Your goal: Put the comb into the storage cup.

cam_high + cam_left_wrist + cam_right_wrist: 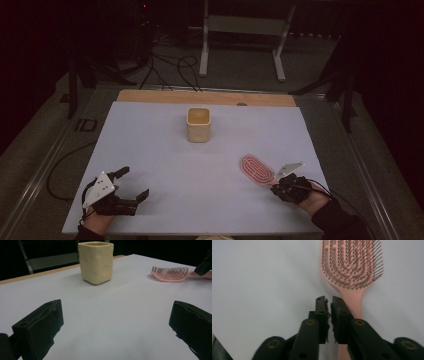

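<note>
Brush (352, 267) lies bristles-up, handle under the nearly closed, empty right gripper (329, 302); left gripper (134, 184) spread wide, well apart from it.

I am working in what is looking like a lab or recording room: a white sheet (165, 165) is covering a wooden table (150, 96), black cables (165, 67) are trailing over grey floor, a metal stand (242, 30) is standing behind, darkness is surrounding everything.
</note>
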